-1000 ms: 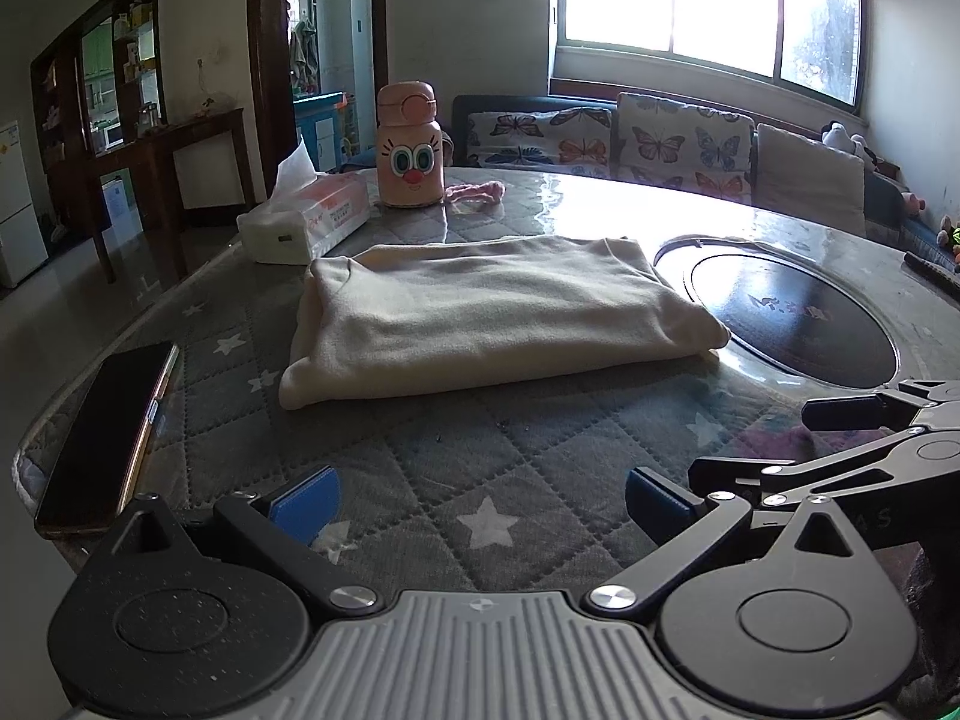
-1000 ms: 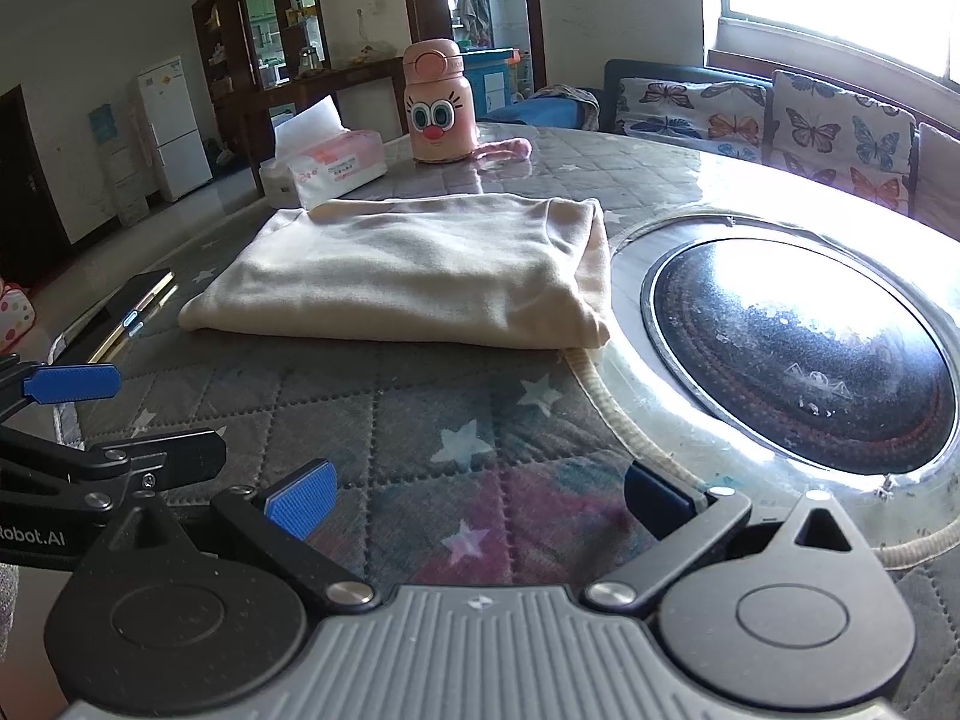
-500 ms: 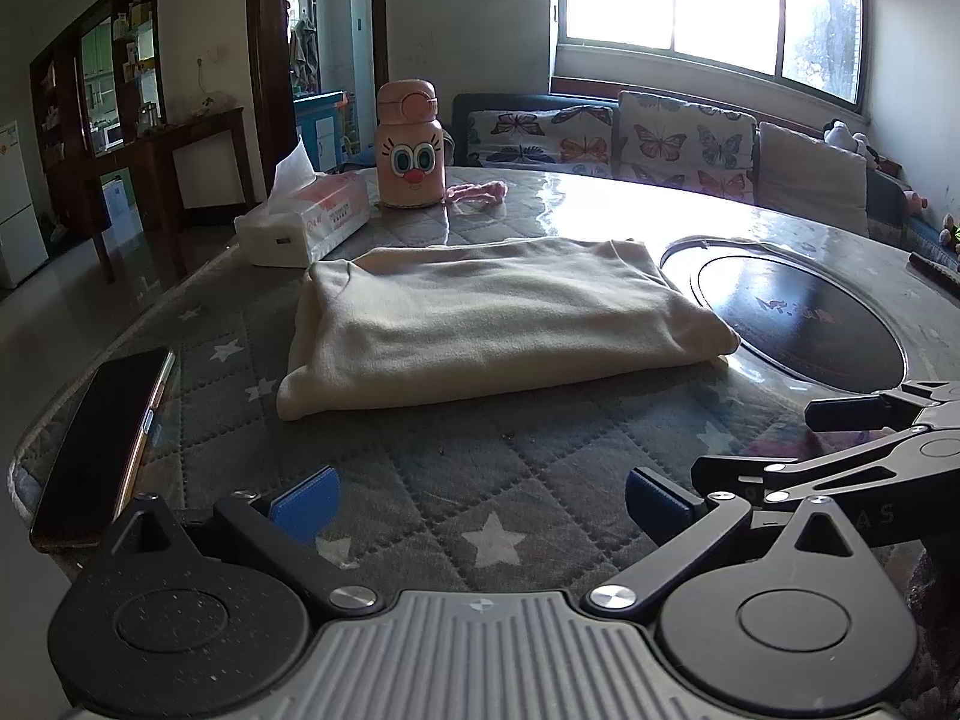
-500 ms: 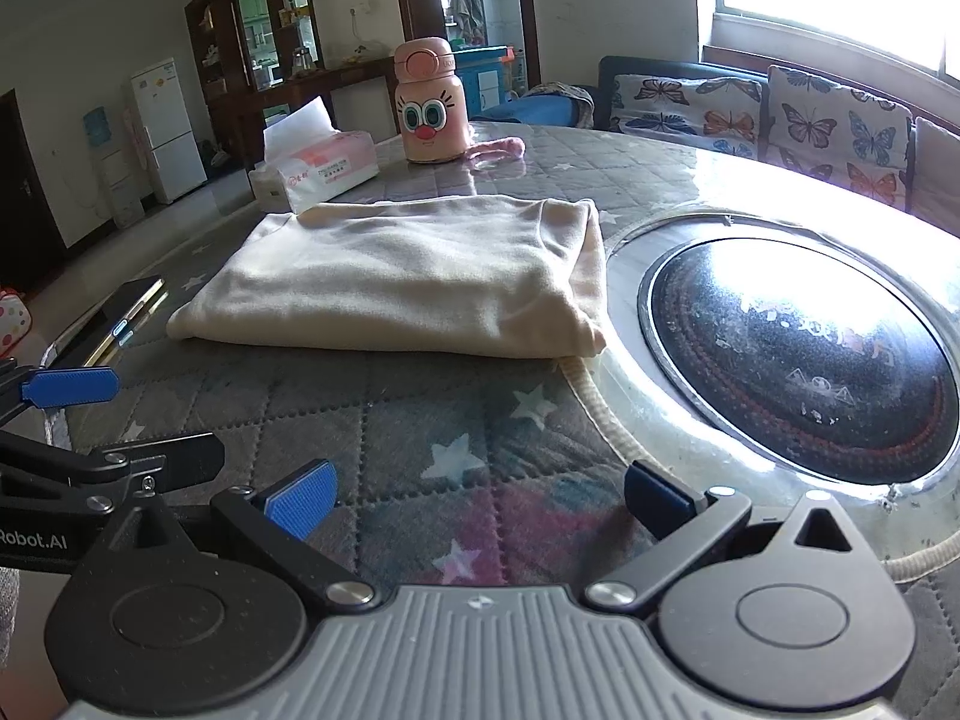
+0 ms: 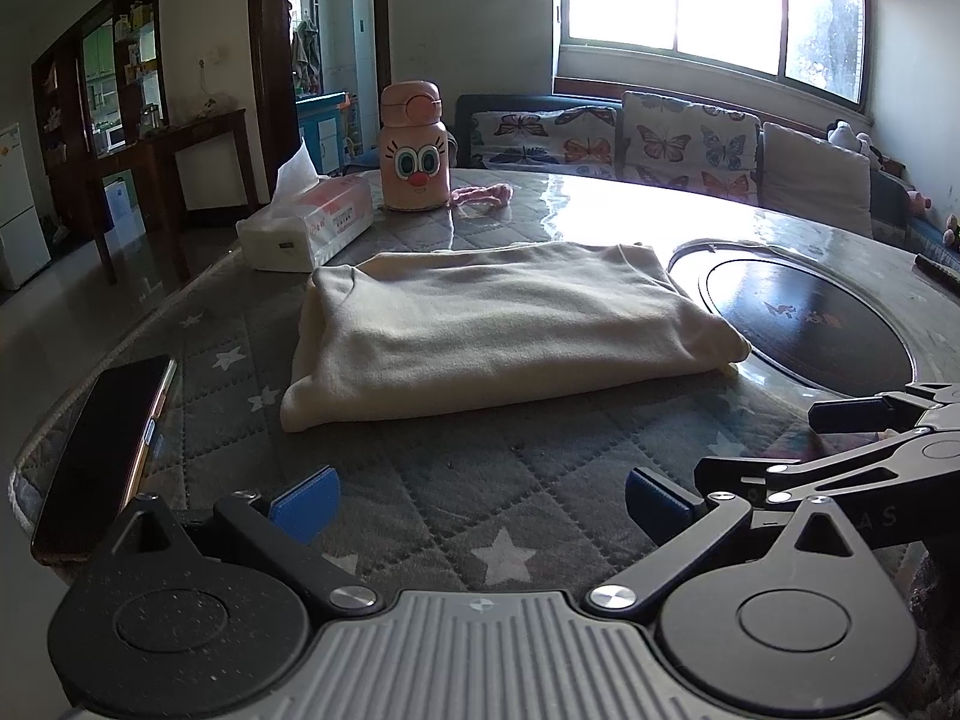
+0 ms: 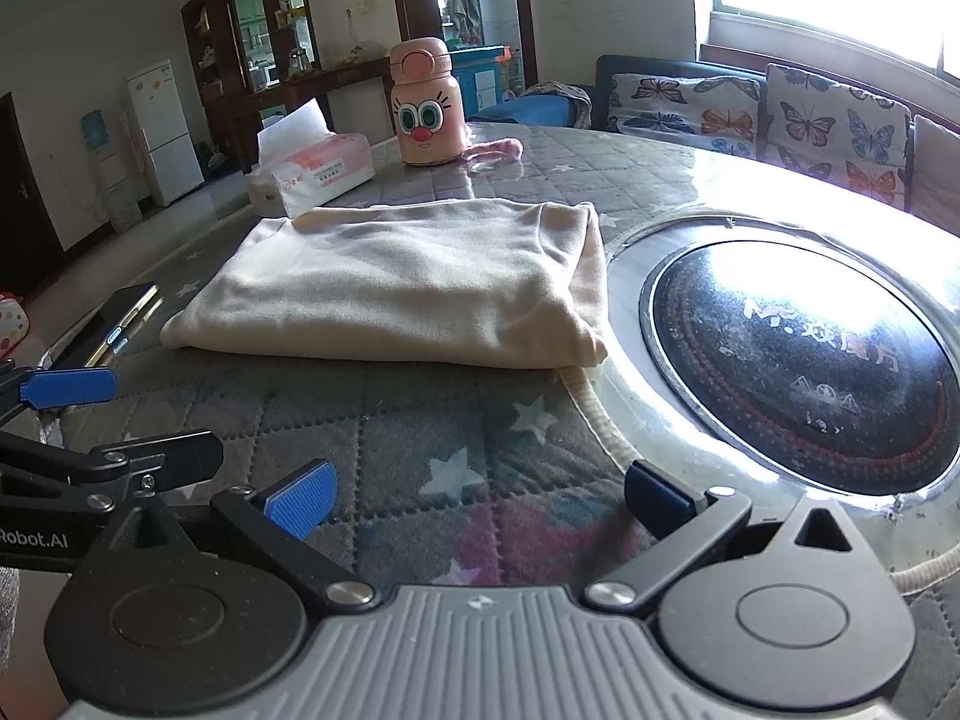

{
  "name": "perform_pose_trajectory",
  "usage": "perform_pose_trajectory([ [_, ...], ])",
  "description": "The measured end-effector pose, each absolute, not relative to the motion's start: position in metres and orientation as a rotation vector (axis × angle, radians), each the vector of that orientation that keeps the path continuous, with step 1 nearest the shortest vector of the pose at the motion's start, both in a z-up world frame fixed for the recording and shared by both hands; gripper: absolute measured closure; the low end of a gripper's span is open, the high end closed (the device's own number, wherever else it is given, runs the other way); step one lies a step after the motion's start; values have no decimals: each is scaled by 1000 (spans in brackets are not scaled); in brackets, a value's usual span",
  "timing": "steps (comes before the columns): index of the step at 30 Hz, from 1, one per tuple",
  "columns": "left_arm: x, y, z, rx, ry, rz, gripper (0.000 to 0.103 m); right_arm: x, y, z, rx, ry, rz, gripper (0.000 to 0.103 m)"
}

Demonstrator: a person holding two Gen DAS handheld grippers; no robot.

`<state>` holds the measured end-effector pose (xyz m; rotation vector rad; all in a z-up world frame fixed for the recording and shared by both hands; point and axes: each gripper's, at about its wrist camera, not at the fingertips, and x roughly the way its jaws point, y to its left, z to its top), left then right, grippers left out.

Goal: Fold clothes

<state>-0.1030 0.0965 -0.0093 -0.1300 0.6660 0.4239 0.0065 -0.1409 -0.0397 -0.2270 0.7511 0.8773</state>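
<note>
Folded garment (image 5: 504,330) beyond hand-held gripper (image 5: 480,504)

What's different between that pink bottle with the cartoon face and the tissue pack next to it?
The pink plastic bottle with cartoon eyes stands upright and is tall and rounded; the white and pink soft tissue pack lies flat, low and boxy. The bottle is capped shut, while the pack is open with a white tissue sticking up from it. The bottle looks rigid; the pack looks squashy. Both sit on the quilted grey star-patterned table cover, beyond the folded cream garment.
</note>
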Motion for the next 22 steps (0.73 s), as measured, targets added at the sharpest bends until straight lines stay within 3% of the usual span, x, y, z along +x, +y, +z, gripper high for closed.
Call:
perform_pose_trajectory([
  [22,-90,111,-14,-126,675,438,0,17,-130,-41,-215,752,861,0],
])
